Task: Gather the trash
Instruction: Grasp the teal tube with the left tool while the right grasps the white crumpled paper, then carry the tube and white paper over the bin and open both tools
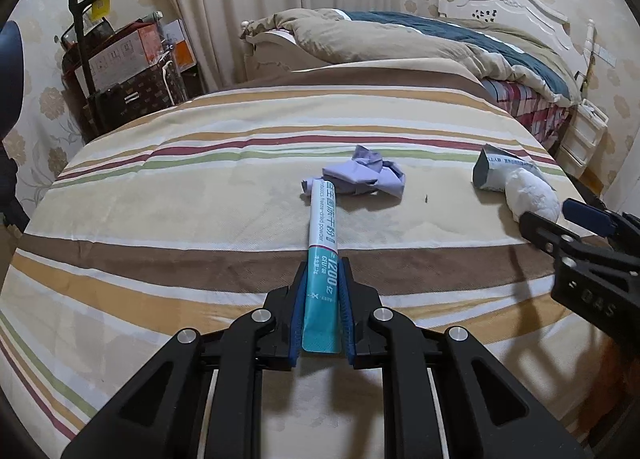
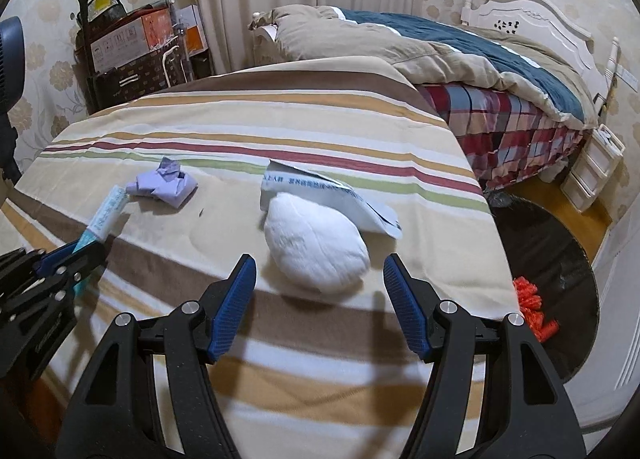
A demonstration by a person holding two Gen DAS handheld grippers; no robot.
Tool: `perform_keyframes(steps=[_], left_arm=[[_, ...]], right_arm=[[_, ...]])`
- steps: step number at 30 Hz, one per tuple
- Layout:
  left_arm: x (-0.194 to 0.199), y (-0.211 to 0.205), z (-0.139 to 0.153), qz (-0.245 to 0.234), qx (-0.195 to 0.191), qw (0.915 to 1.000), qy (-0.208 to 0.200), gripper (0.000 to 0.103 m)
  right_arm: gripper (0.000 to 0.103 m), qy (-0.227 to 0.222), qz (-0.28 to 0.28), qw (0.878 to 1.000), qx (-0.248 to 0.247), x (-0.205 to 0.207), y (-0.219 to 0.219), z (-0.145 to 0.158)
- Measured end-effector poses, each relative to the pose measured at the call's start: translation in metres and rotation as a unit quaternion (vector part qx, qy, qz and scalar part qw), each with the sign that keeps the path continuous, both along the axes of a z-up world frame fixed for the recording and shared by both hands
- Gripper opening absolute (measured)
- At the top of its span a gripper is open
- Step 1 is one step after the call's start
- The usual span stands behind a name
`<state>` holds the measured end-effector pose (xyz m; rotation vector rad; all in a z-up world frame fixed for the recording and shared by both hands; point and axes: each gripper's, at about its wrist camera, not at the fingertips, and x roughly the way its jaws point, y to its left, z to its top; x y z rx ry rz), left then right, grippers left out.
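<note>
My left gripper (image 1: 322, 291) is shut on the near end of a long teal and white sachet (image 1: 323, 227), which points away over the striped cover (image 1: 160, 187). Its far end lies by a crumpled lilac paper (image 1: 362, 175). From the right wrist view the sachet (image 2: 105, 215) and the left gripper (image 2: 76, 253) show at the left edge, the lilac paper (image 2: 164, 189) beyond them. My right gripper (image 2: 320, 279) stands open just short of a white crumpled wad (image 2: 316, 249); a torn white packet (image 2: 320, 189) lies behind the wad. In the left wrist view the right gripper (image 1: 560, 215) is beside that wad (image 1: 530, 193).
A round black bin (image 2: 552, 259) with orange bits (image 2: 534, 309) in it stands right of the striped surface. A bed with a brown and blue duvet (image 2: 420, 43) fills the back right. Boxes and a black cart (image 2: 120, 47) stand at the back left.
</note>
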<state>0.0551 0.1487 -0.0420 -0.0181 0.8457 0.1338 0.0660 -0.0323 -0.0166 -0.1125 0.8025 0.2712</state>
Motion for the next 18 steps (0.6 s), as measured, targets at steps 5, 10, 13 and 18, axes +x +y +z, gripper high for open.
perform_keyframes(steps=[5, 10, 13, 18], left_arm=[[0.001, 0.005, 0.000, 0.006, -0.011, 0.9999, -0.001, 0.017], [-0.003, 0.006, 0.002, 0.007, -0.013, 0.9999, -0.007, 0.017], [-0.006, 0.005, 0.003, 0.006, -0.013, 0.9998, -0.012, 0.017], [-0.012, -0.005, 0.006, -0.003, -0.011, 0.9998, -0.018, 0.017]], right_arm=[[0.045, 0.020, 0.003, 1.000, 0.000, 0.009, 0.007, -0.005], [0.039, 0.019, 0.009, 1.000, -0.002, -0.001, 0.006, -0.005], [0.039, 0.016, 0.010, 1.000, 0.002, -0.011, 0.002, -0.004], [0.038, 0.010, 0.007, 1.000, 0.011, -0.028, -0.009, -0.001]])
